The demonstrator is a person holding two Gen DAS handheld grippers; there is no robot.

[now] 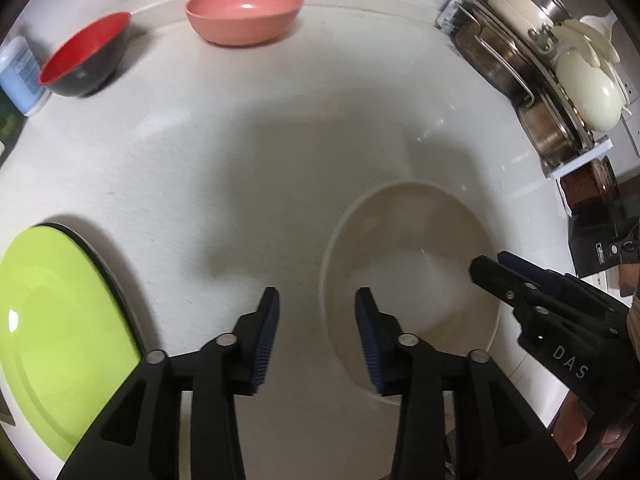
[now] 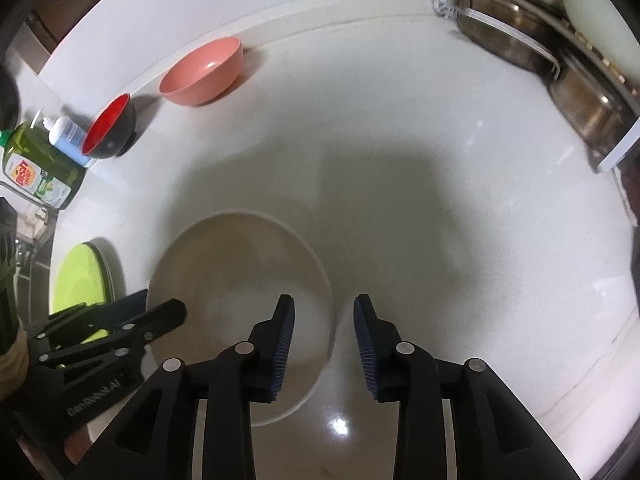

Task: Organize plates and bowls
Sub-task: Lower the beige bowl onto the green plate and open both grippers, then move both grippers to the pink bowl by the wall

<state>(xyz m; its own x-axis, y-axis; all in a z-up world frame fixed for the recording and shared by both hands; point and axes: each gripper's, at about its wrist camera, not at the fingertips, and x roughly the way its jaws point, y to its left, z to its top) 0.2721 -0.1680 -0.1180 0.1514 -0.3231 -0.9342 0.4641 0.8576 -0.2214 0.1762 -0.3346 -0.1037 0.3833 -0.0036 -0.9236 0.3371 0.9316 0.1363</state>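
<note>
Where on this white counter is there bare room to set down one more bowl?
Bare counter lies between the pink bowl, the beige bowl and the steel pots rack. It is crowded on the left, by the red-and-black bowl, bottles and green plate.

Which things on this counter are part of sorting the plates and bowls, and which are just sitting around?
Part of the job: white bowl, pink bowl, red and black bowl, green plate.

Just lying about: green dish soap bottle, blue pump bottle, rack of steel pots.
</note>
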